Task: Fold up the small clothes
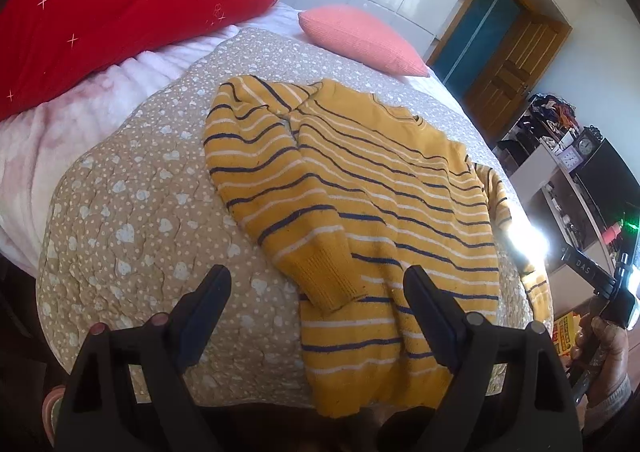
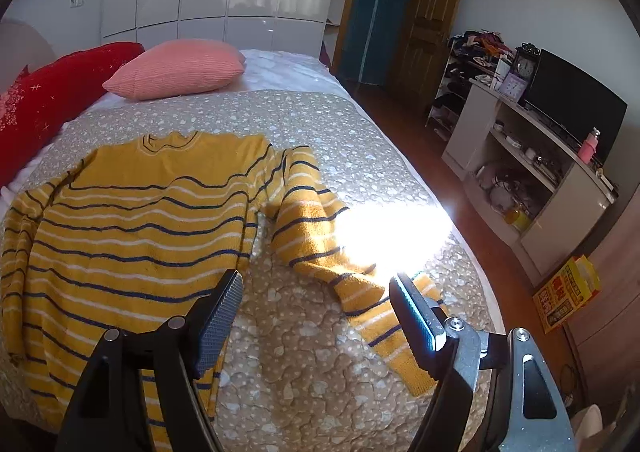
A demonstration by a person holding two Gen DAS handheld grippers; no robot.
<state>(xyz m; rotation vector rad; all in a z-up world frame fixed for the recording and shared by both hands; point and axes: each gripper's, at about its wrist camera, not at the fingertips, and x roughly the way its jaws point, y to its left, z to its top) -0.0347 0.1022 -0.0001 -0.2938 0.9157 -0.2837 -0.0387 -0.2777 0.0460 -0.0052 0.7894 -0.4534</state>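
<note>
The striped sweater [image 1: 360,187] lies flat on the quilt [image 1: 160,179], one sleeve folded across its body, the other sleeve [image 2: 344,252] spread beside it. Both the left gripper [image 1: 316,292] and right gripper [image 2: 316,292] hover released above the sweater, gripping nothing.

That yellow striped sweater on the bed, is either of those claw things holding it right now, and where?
No, nothing is held. The left gripper and right gripper both hang over the sweater with jaws apart, pinching no cloth.
</note>
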